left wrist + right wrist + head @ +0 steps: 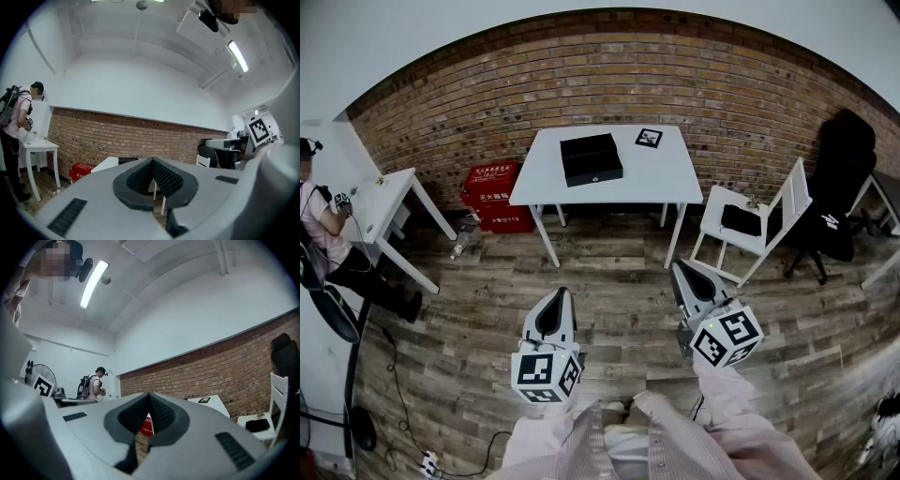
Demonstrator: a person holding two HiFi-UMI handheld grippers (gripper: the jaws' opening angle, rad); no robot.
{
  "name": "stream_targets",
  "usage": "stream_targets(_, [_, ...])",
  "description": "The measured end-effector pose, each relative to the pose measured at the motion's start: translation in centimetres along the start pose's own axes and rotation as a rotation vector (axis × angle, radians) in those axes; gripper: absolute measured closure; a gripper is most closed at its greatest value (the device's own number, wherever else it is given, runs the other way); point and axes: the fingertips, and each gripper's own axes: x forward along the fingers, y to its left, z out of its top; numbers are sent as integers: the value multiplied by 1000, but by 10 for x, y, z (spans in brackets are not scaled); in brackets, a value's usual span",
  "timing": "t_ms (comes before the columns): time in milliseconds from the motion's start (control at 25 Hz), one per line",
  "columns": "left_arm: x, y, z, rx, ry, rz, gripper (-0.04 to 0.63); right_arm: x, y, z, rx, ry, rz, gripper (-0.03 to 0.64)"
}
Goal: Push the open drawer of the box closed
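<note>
A black box (pixel 591 159) lies on a white table (pixel 675 178) against the brick wall, its front toward me; from this distance I cannot tell how far its drawer stands out. A square marker card (pixel 649 138) lies to its right. My left gripper (pixel 560 292) and right gripper (pixel 679 265) hang over the wooden floor well short of the table, both pointing toward it. Each is shut with nothing between its pads. In the left gripper view the left gripper's tips (pixel 152 161) meet before the table edge (pixel 107 164). In the right gripper view the right gripper's tips (pixel 150 395) also meet.
Red boxes (pixel 492 192) stand under the table's left side. A white chair (pixel 750 225) carrying a dark item and a black office chair (pixel 839 178) stand to the right. At the left, a person (pixel 323 234) sits at a small white table (pixel 389 202). Cables (pixel 403 403) trail over the floor.
</note>
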Motion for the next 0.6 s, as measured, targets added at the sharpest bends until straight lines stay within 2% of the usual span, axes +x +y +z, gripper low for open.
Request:
stream_targets(360, [7,-14,-8,2,12,4,600,-3,-17,-10,7,12,3,614])
stream_targets(600, [9,-21,-11,1,8,45,600,-10,-29,-14,17,22,6,614])
